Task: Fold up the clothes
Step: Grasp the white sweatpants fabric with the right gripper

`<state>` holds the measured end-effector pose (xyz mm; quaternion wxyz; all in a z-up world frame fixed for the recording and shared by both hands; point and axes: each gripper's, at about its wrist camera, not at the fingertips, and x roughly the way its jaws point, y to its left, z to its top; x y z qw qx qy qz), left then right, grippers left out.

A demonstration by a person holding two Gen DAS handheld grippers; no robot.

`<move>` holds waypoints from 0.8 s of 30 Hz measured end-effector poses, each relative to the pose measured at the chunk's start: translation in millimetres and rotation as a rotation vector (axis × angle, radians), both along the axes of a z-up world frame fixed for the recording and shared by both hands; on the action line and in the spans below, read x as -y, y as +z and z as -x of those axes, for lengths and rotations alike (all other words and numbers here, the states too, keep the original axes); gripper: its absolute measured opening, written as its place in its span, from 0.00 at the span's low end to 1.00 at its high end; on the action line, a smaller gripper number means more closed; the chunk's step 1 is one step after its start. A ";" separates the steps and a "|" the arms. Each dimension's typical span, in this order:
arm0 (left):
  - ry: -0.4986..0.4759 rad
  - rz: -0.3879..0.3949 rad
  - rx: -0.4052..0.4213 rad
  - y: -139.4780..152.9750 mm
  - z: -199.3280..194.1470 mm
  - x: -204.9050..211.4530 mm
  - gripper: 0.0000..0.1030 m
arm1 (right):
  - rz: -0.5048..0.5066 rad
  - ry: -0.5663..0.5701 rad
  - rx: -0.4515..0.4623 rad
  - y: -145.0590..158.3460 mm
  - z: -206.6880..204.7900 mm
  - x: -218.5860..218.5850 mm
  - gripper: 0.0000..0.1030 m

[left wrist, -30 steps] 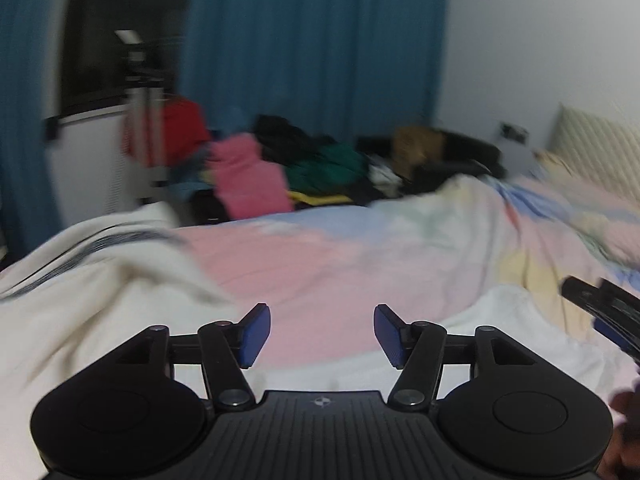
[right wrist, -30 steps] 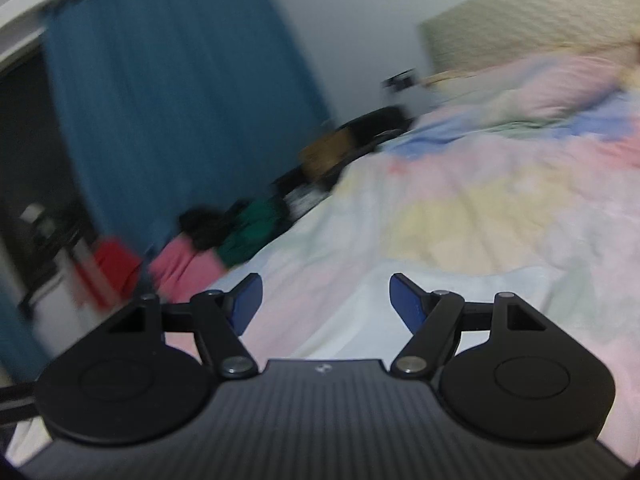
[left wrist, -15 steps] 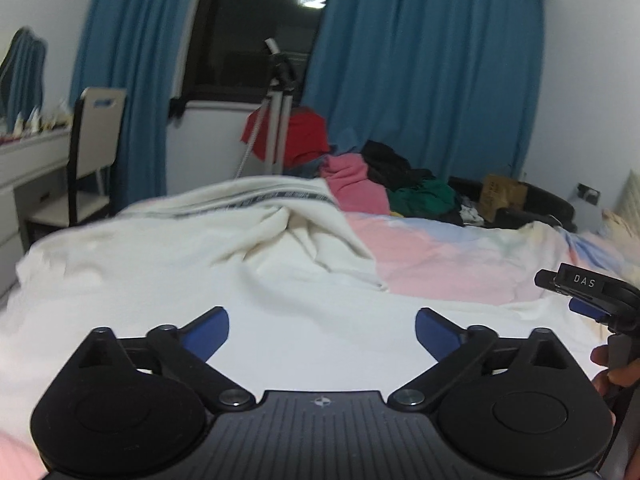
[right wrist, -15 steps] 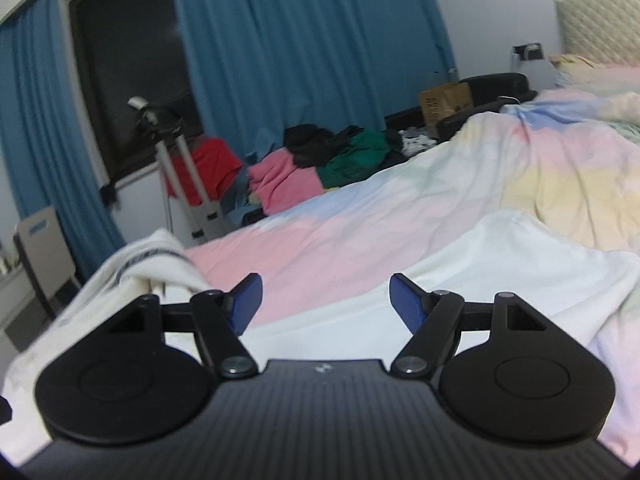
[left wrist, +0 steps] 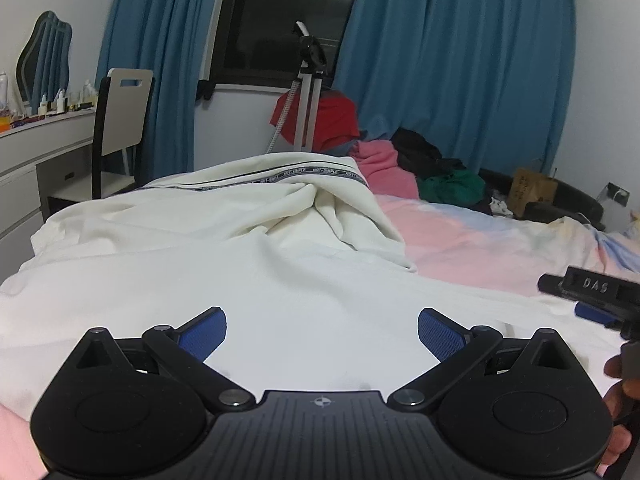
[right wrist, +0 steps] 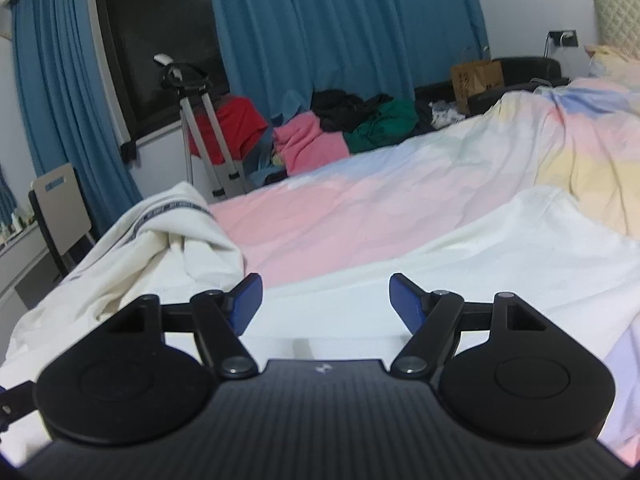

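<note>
Blue curtains (left wrist: 460, 64), dark window (left wrist: 280, 20)

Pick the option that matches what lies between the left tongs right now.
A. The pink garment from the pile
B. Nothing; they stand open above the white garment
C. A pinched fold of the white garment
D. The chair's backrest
B: the left tongs stand wide open, their blue pads clear of the white garment spread on the bed below.

My left gripper (left wrist: 322, 330) is matte black: a ribbed central housing with a small crosshair mark, two round-lobed side plates, and silver pivot screws on angled link bars. Its fingers (left wrist: 202, 334) carry blue textured pads. My right gripper (right wrist: 326, 298) has the same build; seen from the left camera, raised letters "DAS" sit on its black body.
</note>
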<state>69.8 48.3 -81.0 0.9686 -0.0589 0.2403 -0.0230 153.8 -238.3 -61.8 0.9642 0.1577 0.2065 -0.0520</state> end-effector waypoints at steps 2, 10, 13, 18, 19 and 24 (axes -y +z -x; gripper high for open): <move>0.015 0.004 -0.008 0.2 0.6 -1.0 1.00 | -0.002 0.014 -0.015 -3.3 -4.2 -2.4 0.71; 0.097 -0.018 -0.007 7.1 5.2 -2.2 1.00 | -0.056 0.112 -0.028 -10.1 -7.1 -8.5 0.71; 0.111 -0.004 -0.016 8.1 4.4 -6.2 1.00 | -0.107 0.158 -0.052 -13.5 -9.1 -8.3 0.71; 0.140 0.048 -0.017 8.0 3.1 -17.9 1.00 | -0.194 0.218 -0.118 -19.7 -30.4 -11.7 0.71; 0.143 0.052 -0.019 6.6 1.1 -20.3 1.00 | -0.204 0.230 -0.130 -19.4 -39.4 -13.9 0.71; 0.169 0.104 -0.033 -3.5 -10.5 -36.1 1.00 | -0.234 0.219 -0.098 -19.3 -86.3 -33.5 0.71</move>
